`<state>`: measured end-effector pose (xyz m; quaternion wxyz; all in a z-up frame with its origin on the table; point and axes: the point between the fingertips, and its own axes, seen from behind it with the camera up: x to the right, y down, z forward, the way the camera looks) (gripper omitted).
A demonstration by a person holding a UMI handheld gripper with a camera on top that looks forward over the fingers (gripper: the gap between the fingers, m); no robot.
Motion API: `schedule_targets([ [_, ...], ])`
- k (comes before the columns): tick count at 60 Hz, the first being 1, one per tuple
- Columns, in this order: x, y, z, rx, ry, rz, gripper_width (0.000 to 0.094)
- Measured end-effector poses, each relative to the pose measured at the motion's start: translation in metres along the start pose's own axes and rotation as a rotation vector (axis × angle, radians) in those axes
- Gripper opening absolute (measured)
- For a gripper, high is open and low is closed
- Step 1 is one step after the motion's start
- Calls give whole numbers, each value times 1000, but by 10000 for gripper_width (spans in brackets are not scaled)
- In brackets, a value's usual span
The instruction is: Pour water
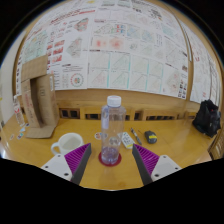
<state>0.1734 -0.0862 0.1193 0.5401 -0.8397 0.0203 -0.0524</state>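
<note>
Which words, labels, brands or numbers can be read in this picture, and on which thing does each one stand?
No text can be read.
Wall posters: print and charts, too small to read.
Clear bottle, between the open gripper fingers: no readable label.
White cup: no marking seen.
Cardboard box: no readable print.
Small item on the table: too small to read.

Wooden table (180, 135): bottle (113, 122), cup (68, 145)

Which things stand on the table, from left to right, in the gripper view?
Cardboard box → white cup → water bottle, just ahead of the open fingers → small yellow-black object → black object.
</note>
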Motion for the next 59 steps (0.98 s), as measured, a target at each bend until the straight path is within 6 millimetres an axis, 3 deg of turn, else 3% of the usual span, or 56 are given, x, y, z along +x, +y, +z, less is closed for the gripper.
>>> schedule_targets([
  [22, -34, 49, -233, -83, 65, 16, 849],
  [32, -47, 60, -317, -71, 79, 28, 850],
  [44, -63, 65, -379, -52, 81, -12, 852],
  [59, -83, 64, -413, -43, 50, 28, 854],
])
